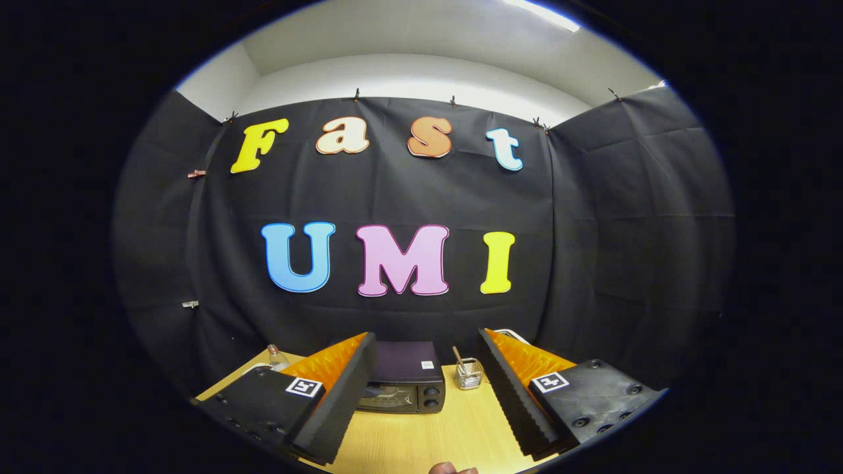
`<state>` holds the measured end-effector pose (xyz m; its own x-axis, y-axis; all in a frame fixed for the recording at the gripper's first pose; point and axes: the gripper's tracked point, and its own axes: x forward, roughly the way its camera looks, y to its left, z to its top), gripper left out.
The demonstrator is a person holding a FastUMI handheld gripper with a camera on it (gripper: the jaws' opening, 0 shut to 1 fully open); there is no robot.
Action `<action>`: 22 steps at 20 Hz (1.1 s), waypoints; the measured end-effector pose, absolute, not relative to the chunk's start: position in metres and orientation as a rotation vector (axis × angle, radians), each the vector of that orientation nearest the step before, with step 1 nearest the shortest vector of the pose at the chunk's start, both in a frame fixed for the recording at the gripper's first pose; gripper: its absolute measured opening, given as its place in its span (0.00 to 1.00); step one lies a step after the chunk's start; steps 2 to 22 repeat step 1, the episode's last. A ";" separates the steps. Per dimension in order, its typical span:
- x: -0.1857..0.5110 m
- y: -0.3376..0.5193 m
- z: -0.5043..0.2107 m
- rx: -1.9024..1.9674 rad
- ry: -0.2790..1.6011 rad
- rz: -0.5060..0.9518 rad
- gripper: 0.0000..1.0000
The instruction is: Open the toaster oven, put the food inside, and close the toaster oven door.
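We see the tongs (427, 395) held above the wooden table (454, 431) with their two fingers (339, 401) spread wide apart and nothing between them. The toaster oven (403, 380) sits on the table beyond the fingers, framed in the gap between them, its door closed as far as we can tell. Just beside it, toward the right finger, stands a small wire holder (469, 374) with a stick in it. A small bottle (277, 357) stands behind the left finger, near the cloth wall.
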<state>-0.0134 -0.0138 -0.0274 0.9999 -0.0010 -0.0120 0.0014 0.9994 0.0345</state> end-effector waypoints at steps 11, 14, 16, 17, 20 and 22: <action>-0.013 -0.013 -0.025 0.034 0.010 -0.002 0.99; -0.013 -0.013 -0.025 0.034 0.010 -0.002 0.99; -0.013 -0.013 -0.025 0.034 0.010 -0.002 0.99; -0.013 -0.013 -0.025 0.034 0.010 -0.002 0.99; -0.013 -0.013 -0.025 0.034 0.010 -0.002 0.99; -0.013 -0.013 -0.025 0.034 0.010 -0.002 0.99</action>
